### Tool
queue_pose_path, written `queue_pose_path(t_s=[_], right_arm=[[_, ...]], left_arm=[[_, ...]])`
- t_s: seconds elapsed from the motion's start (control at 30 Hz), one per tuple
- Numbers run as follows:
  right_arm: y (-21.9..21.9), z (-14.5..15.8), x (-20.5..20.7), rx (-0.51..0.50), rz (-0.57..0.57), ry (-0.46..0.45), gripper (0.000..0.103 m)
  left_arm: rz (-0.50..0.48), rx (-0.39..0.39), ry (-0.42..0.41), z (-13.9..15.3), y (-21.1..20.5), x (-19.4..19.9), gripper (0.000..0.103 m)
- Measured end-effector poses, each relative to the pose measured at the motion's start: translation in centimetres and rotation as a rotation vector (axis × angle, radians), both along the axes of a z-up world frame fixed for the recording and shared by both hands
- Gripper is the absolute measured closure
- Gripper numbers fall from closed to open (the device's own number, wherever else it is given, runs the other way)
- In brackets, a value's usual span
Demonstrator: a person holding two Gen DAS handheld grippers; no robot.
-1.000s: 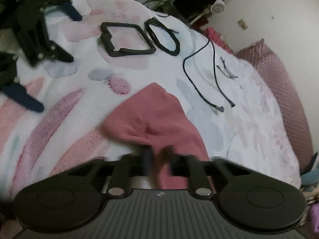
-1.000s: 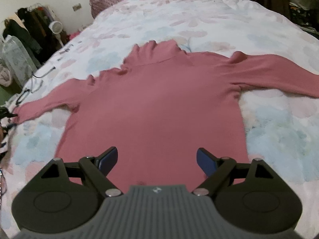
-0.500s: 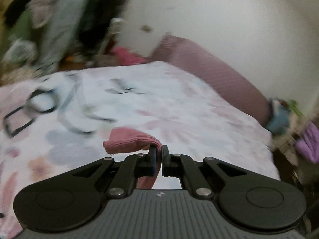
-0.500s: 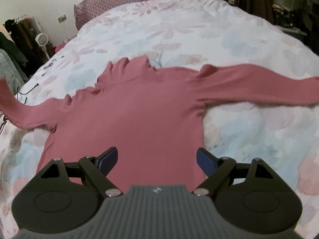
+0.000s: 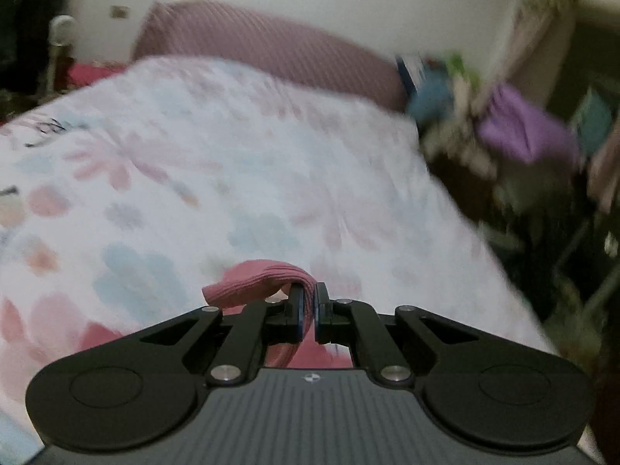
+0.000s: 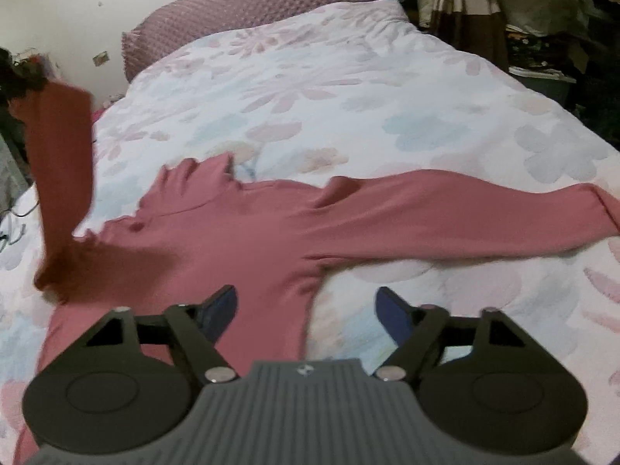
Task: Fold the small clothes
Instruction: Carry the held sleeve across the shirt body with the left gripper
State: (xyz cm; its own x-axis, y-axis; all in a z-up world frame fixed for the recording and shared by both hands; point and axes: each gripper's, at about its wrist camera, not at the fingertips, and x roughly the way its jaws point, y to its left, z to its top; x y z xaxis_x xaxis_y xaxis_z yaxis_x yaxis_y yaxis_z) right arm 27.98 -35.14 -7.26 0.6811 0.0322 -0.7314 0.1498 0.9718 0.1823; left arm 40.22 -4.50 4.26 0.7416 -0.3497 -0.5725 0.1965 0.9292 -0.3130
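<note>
Bed (image 6: 348,89) with floral duvet, mauve pillow (image 6: 248,4) at its head; left tongs (image 5: 308,308) clenched on the cuff (image 5: 255,281) of the pink top's sleeve (image 6: 62,162), raised off the duvet; right tongs (image 6: 306,310) closing, nothing between the jaws, over the hem of the pink top (image 6: 248,248); other sleeve flat, stretched away from the collar.
</note>
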Motion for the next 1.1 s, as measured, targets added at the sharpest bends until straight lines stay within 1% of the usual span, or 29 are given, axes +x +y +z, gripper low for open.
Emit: queue_pose_path(t_s=[0.03,0.1,0.13,0.17,0.2,0.27,0.3,0.37,0.4,0.47,0.53,0.6,0.67,0.73,0.8,0.87,0.9,0.93,1.0,1.07,1.1], right_arm=[[-0.5,-0.4,0.3,-0.004,-0.006,0.012,0.039],[-1.1,-1.2,0.7,0.005,-0.011,0.034,0.044],[-1.4,-1.8,0.9,0.011,-0.015,0.05,0.045],[-1.6,-2.2,1.0,0.017,-0.018,0.067,0.045],[-1.8,-2.7,1.1,0.025,-0.017,0.08,0.046],[-1.9,-3.4,1.0,0.034,-0.008,0.095,0.047],[-1.9,-3.7,1.1,0.034,-0.005,0.104,0.046],[-1.8,-4.1,1.1,0.035,0.003,0.112,0.047],[-1.7,-4.2,1.2,0.037,0.008,0.115,0.047],[-1.3,-4.2,1.5,0.045,0.018,0.117,0.047],[-0.7,-4.0,2.0,0.056,0.032,0.111,0.047],[-0.1,-3.6,2.5,0.081,0.047,0.1,0.05],[0.7,-3.4,3.4,0.114,0.069,0.095,0.054],[1.8,-3.1,4.4,0.13,0.106,0.094,0.056],[2.8,-2.8,5.5,0.156,0.134,0.097,0.056],[3.1,-2.7,7.1,0.232,0.127,0.107,0.056],[2.9,-2.8,8.0,0.281,0.104,0.118,0.054],[2.6,-3.0,8.9,0.332,0.075,0.132,0.044],[1.8,-4.0,10.8,0.419,0.005,0.168,0.029],[1.1,-5.8,12.6,0.524,-0.071,0.237,0.033],[1.0,-6.7,13.4,0.567,-0.091,0.273,0.041]], left_arm=[[-0.027,0.034,0.018,-1.8,-1.7,-0.3,0.099],[-0.096,0.099,0.07,-5.9,-4.7,-0.7,0.099],[-0.127,0.113,0.107,-7.7,-5.7,-1.0,0.099],[-0.167,0.117,0.16,-9.8,-6.4,-1.4,0.098],[-0.201,0.121,0.202,-11.3,-7.3,-1.9,0.098],[-0.245,0.131,0.276,-13.8,-8.2,-3.1,0.093],[-0.268,0.124,0.3,-14.5,-8.5,-3.7,0.091],[-0.308,0.11,0.329,-15.4,-8.5,-4.4,0.069],[-0.328,0.103,0.336,-15.5,-8.2,-4.7,0.065],[-0.364,0.067,0.34,-15.0,-7.2,-5.4,0.053],[-0.382,0.034,0.346,-14.1,-5.9,-6.0,0.048],[-0.385,0.012,0.331,-13.0,-4.1,-6.3,0.048],[-0.351,0.018,0.311,-12.3,-2.1,-6.2,0.048],[-0.299,0.043,0.282,-11.7,0.1,-5.7,0.048],[-0.22,0.079,0.247,-11.1,3.2,-5.2,0.048],[-0.131,0.068,0.239,-10.7,6.2,-4.3,0.048],[-0.085,0.05,0.239,-10.5,7.9,-3.8,0.048],[-0.044,0.034,0.236,-10.4,9.5,-3.5,0.048],[0.026,0.024,0.233,-10.2,12.3,-3.1,0.048],[0.065,0.026,0.239,-10.6,14.3,-3.0,0.048],[0.075,0.027,0.249,-10.9,14.9,-3.0,0.048]])
